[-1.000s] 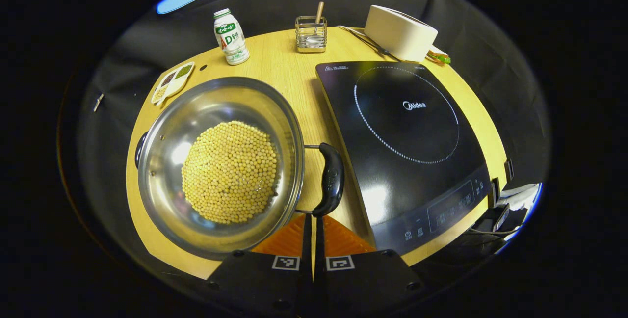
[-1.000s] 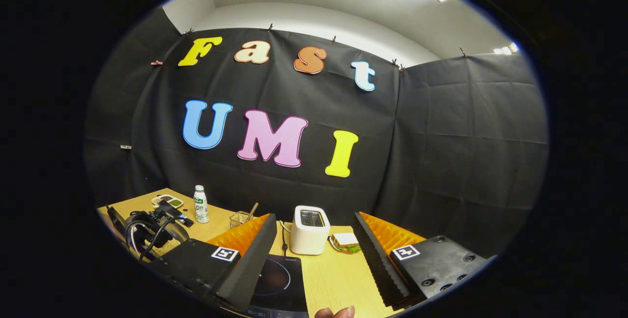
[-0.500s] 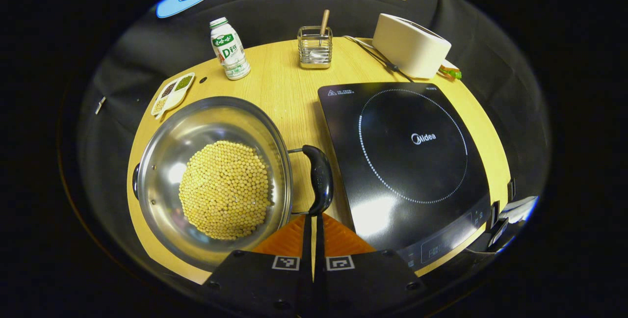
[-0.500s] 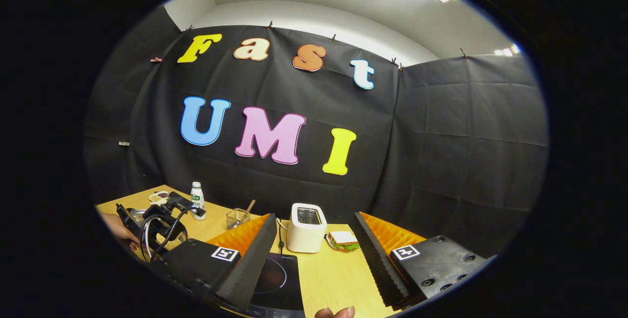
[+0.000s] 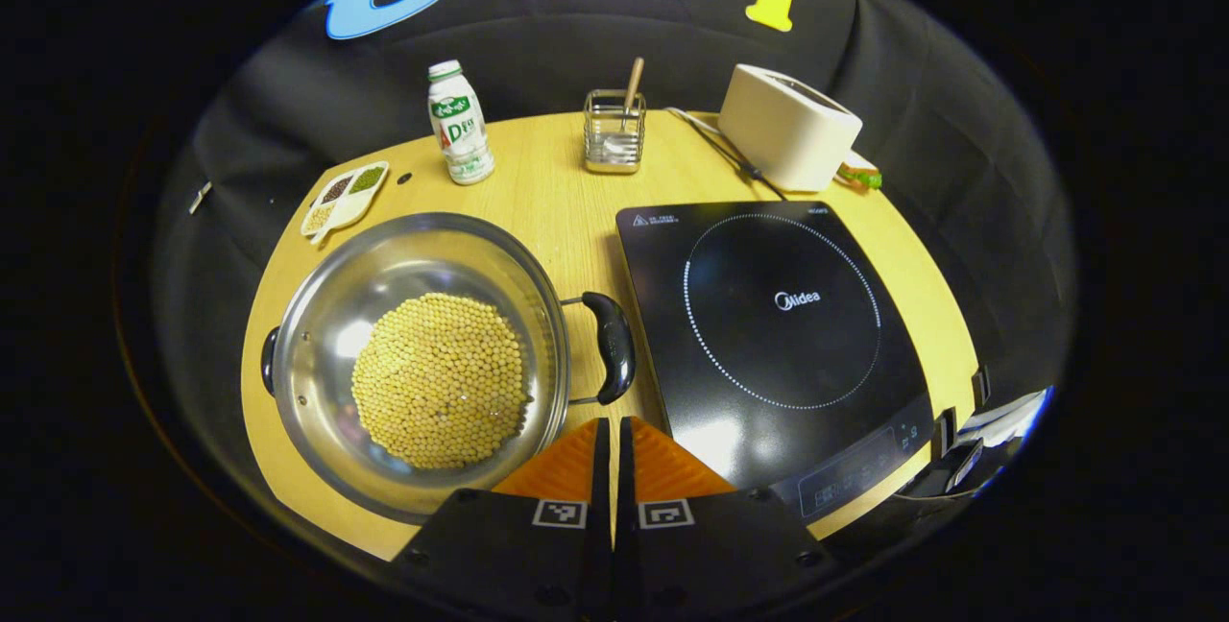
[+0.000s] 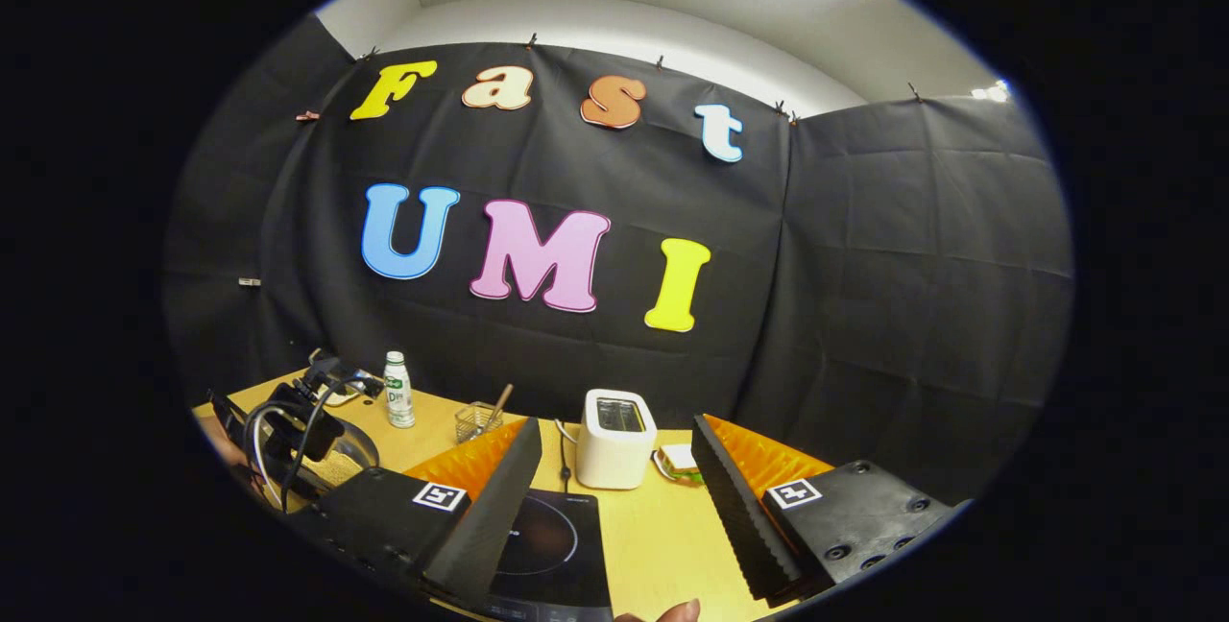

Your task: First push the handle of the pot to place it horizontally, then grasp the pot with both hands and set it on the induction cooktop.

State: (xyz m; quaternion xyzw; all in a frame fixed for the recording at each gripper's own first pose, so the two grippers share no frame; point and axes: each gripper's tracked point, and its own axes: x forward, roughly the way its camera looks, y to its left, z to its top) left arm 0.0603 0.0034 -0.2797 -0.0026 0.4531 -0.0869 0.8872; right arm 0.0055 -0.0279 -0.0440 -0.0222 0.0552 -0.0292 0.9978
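Pot of beans waiting left of the cooktop

We see the pot [image 5: 413,363] on the wooden worktop [image 5: 547,190], just beside the induction cooktop [image 5: 778,315]. Bean-filled steel: heavy, slick, so we'd grip both side handles. Left gripper [image 5: 613,454] fingers together near handle [image 5: 613,346]; right gripper [image 6: 614,497] fingers apart.

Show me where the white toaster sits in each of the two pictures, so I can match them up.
Left gripper view: the toaster is at the upper right, at the table's far edge, beyond the cooktop.
Right gripper view: the toaster stands low at centre, between the fingers of the open right hand-held gripper.
Shared landmark: the small drink bottle, left of the toaster in both.
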